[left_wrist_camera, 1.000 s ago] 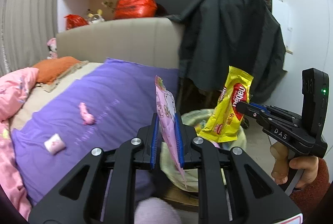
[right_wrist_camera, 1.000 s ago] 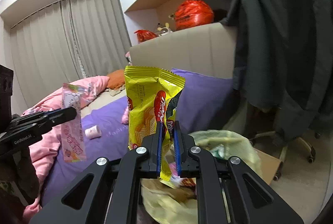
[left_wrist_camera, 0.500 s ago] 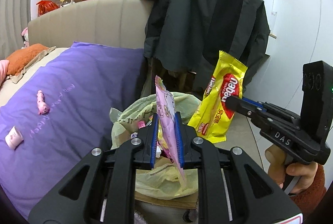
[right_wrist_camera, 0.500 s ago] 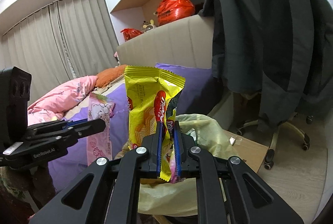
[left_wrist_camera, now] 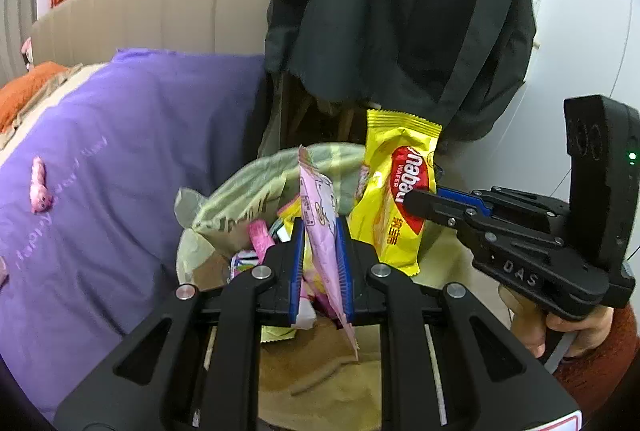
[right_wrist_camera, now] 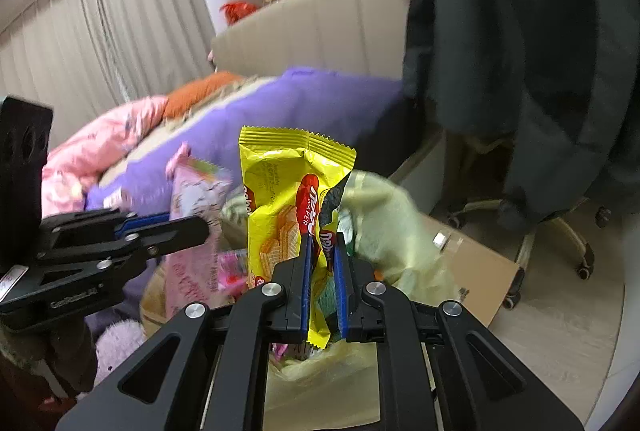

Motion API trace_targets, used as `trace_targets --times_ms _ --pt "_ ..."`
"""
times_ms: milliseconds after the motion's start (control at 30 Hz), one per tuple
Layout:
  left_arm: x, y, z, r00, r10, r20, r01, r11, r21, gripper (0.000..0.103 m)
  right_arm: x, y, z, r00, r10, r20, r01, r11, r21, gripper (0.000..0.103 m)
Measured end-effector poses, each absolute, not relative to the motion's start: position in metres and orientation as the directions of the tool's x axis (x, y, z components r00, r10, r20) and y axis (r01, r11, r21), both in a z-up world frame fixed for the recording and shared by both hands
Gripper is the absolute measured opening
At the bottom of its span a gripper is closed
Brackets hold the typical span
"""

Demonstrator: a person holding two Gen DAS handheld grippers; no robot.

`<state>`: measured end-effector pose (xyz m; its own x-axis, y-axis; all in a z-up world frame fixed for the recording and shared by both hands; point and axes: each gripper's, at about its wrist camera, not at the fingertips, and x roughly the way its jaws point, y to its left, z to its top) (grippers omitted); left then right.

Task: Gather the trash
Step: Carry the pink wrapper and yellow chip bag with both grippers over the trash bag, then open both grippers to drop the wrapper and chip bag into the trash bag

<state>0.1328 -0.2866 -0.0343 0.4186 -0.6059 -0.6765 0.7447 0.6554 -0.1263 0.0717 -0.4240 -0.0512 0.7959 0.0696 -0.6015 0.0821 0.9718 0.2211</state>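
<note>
1. Drop-off step, by the look of it: both wrappers poised over the trash bag; next move calls for spreading the fingers.
2. Left gripper: fingers pressed on the pink wrapper, standing up between them.
3. Right gripper: pinched tight on the yellow wafer wrapper, upright.
4. Just beyond the fingertips: bag mouth open, litter inside.
5. Farther off: purple bedspread, dark coat.
</note>
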Motion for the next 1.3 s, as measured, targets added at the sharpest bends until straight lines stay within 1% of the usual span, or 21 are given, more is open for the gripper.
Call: trace_targets --times_ms 133,267,667,700,867,1033,1167,1300 --pt "0.145 -0.29 -0.056 0.398 -0.579 -0.712 0.745 0.657 -0.118 0.015 0.084 -0.415 -0.07 0.761 0.103 -0.64 0.035 0.979 0.199 0.012" --pt "0.156 -0.288 -0.071 0.38 -0.559 -0.737 0.743 0.659 -0.117 0.015 0.089 -0.409 -0.073 0.754 0.095 -0.65 0.006 0.989 0.151 0.012" --pt "0.158 -0.274 -0.089 0.364 -0.526 -0.769 0.779 0.624 -0.058 0.014 0.106 -0.414 -0.073 0.723 0.046 -0.689 -0.015 0.999 0.051 0.012" --pt "0.159 -0.273 -0.089 0.361 -0.528 -0.769 0.78 0.623 -0.062 0.014 0.106 -0.415 -0.073 0.722 0.041 -0.691 -0.014 0.999 0.045 0.012" --pt "0.162 -0.27 -0.087 0.274 -0.574 -0.772 0.783 0.599 -0.167 0.014 0.104 -0.416 -0.071 0.711 0.045 -0.702 -0.019 0.999 0.045 0.012" --pt "0.163 -0.274 -0.084 0.273 -0.585 -0.764 0.776 0.603 -0.185 0.014 0.098 -0.409 -0.07 0.696 0.045 -0.717 -0.031 0.999 0.033 0.012" --pt "0.171 -0.276 -0.076 0.296 -0.598 -0.745 0.758 0.622 -0.198 0.014 0.093 -0.411 -0.067 0.697 0.029 -0.716 -0.001 0.999 0.04 0.012" --pt "0.175 -0.273 -0.072 0.308 -0.593 -0.744 0.744 0.637 -0.199 0.014 0.088 -0.416 -0.064 0.701 0.022 -0.712 0.028 0.998 0.059 0.012"
